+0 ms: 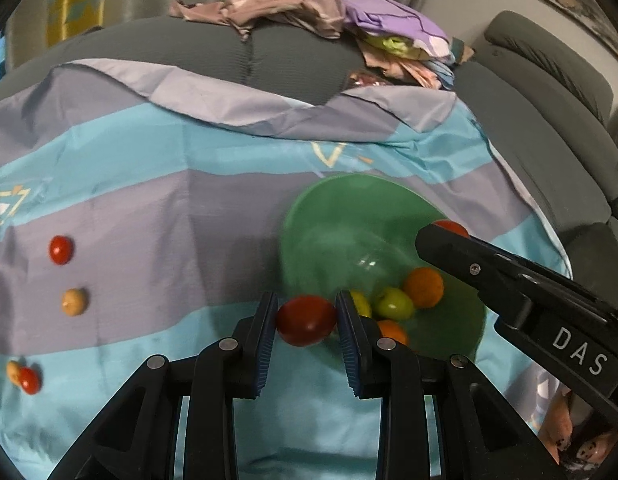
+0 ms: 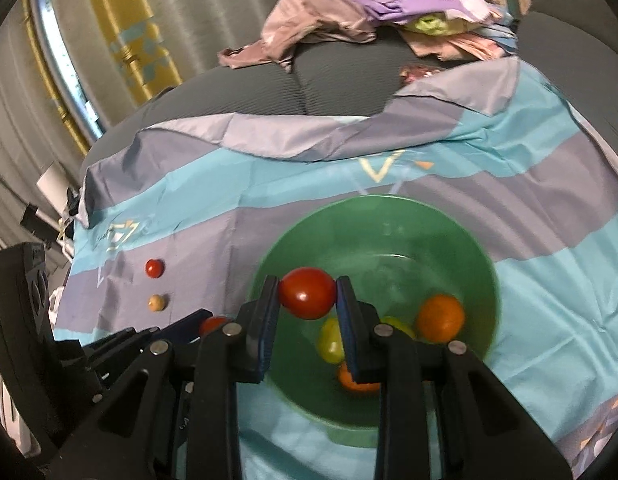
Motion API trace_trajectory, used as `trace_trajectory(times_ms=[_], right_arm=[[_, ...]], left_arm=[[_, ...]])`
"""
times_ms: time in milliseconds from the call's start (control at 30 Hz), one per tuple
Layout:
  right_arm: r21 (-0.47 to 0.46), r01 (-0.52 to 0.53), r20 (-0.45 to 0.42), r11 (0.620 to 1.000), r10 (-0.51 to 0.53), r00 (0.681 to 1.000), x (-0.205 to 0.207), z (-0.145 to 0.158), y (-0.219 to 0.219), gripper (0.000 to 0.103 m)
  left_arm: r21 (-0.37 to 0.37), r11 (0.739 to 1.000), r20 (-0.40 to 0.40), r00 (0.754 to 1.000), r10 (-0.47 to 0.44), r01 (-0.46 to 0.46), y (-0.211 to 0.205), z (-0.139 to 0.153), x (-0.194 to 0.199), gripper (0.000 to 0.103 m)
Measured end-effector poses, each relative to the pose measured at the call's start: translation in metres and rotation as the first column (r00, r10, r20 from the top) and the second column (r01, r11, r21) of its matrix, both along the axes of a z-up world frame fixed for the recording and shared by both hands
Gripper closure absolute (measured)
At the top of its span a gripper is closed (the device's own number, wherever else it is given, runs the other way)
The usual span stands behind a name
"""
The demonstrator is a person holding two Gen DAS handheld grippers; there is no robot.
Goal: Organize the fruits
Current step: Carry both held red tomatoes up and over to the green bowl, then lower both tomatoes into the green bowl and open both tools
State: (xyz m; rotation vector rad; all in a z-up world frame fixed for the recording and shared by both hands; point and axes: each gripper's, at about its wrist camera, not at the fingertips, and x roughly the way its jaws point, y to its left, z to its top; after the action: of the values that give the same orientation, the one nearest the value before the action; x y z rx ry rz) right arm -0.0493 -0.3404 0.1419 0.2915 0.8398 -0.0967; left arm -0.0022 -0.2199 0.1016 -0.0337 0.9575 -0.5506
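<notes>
Two tongs, left tongs (image 1: 306, 316) and right tongs (image 2: 307, 295), each clamping a red tomato beside the green bowl (image 2: 461, 236)

Left tool (image 1: 306, 320) – right tool (image 2: 307, 294) – both clamped.

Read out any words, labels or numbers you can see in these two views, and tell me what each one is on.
"DAS": white letters on the black body of the right gripper, seen from the left wrist view.
A yellow V-shaped mark and a boxy outlined emblem are printed on the striped cloth; they are signs, not readable words.
The framed picture on the wall is too blurred to read.
No other text shows.
</notes>
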Motion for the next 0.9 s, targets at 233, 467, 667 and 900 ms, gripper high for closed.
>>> trace_trajectory(times_ms=[233,467,667,900], right_arm=[[-0.002,0.089,-0.011,0.996,-0.089,0.996,-0.007,-0.002,-0.031,0.073],[0.006,0.155,-0.041,0.988,-0.155,0.987,-0.009,-0.01,-0.053,0.073],[-0.004,0.194,-0.075,0.981,-0.194,0.978,-0.009,-0.017,-0.064,0.073],[0.006,0.208,-0.103,0.978,-0.206,0.973,-0.008,-0.026,-0.071,0.073]], left_arm=[[0.0,0.999,0.005,0.999,-0.048,0.048,-0.028,0.0,-0.003,0.072],[-0.011,0.997,-0.014,0.997,-0.076,0.076,-0.05,-0.003,-0.001,0.072],[-0.02,0.994,-0.038,0.994,-0.105,0.104,-0.064,-0.008,-0.004,0.072],[-0.009,0.992,-0.034,0.991,-0.126,0.126,-0.078,-0.009,-0.008,0.072]])
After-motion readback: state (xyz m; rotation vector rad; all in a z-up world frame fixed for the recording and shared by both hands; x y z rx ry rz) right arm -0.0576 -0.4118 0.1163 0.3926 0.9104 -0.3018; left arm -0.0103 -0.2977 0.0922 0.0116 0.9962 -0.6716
